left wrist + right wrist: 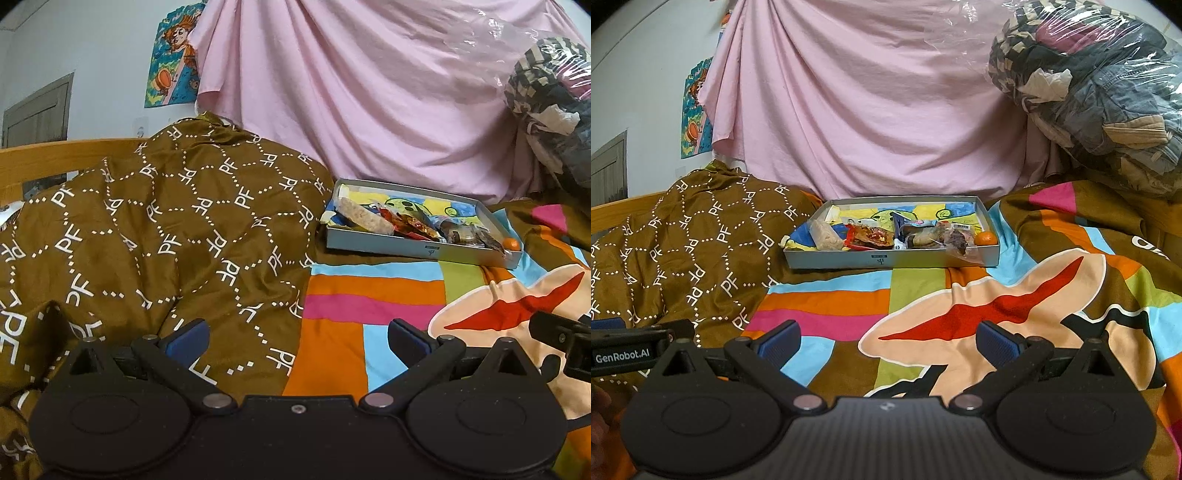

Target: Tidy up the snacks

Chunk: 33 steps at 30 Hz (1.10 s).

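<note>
- Step in hand: judged to be the start or the end of the sorting; both grippers hang back from the tray, neither holding a snack.
- Left gripper (297, 341): fingers wide apart, empty, low over the bedspread (369, 306).
- Right gripper (888, 341): fingers wide apart, empty; the tray lies at its 12 o'clock.
- Tray (886, 258): shallow grey box on the bed, at the left gripper's 1 o'clock.
- Snacks: rice cake (823, 236) at the left end, red wrapper (868, 236) beside it, dark packets mid-tray, small orange (985, 238) at the right end.
- Next move, by judgement: reach forward over the low near wall.
- Open room: bare bedspread between grippers and tray.
- Edges: brown blanket (701, 236) heaped at 9 o'clock; pink sheet (868, 110) just behind; bagged clothes (1089, 92) at 2 o'clock.
</note>
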{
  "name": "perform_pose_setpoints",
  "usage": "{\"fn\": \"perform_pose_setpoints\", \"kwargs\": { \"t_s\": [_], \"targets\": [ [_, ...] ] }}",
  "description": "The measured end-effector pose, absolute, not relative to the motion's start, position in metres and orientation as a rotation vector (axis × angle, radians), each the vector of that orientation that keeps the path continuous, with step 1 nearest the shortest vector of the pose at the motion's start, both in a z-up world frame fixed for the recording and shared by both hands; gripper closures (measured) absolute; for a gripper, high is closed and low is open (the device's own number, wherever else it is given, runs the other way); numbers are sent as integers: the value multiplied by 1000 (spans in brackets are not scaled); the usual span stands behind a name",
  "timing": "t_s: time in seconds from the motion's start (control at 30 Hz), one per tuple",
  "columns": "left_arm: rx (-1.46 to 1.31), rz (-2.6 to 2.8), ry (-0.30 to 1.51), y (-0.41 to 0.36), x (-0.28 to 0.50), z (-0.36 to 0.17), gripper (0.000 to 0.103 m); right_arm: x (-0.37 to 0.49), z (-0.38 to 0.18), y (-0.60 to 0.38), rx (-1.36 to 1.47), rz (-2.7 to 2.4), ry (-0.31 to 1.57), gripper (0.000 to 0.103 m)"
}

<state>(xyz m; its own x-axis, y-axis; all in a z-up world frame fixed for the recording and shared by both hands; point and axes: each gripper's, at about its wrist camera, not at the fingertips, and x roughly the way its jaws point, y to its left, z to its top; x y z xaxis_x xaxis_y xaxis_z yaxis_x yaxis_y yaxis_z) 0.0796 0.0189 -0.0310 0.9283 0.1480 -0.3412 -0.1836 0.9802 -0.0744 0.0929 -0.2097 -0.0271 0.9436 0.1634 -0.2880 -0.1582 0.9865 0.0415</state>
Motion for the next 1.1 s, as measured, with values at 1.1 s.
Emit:
{"fn": "perform_pose_setpoints", "kwargs": {
  "t_s": [1.1],
  "targets": [
    [-92, 164, 316, 17, 77, -27, 1, 100, -27, -214, 33, 146, 298, 0]
  ]
}}
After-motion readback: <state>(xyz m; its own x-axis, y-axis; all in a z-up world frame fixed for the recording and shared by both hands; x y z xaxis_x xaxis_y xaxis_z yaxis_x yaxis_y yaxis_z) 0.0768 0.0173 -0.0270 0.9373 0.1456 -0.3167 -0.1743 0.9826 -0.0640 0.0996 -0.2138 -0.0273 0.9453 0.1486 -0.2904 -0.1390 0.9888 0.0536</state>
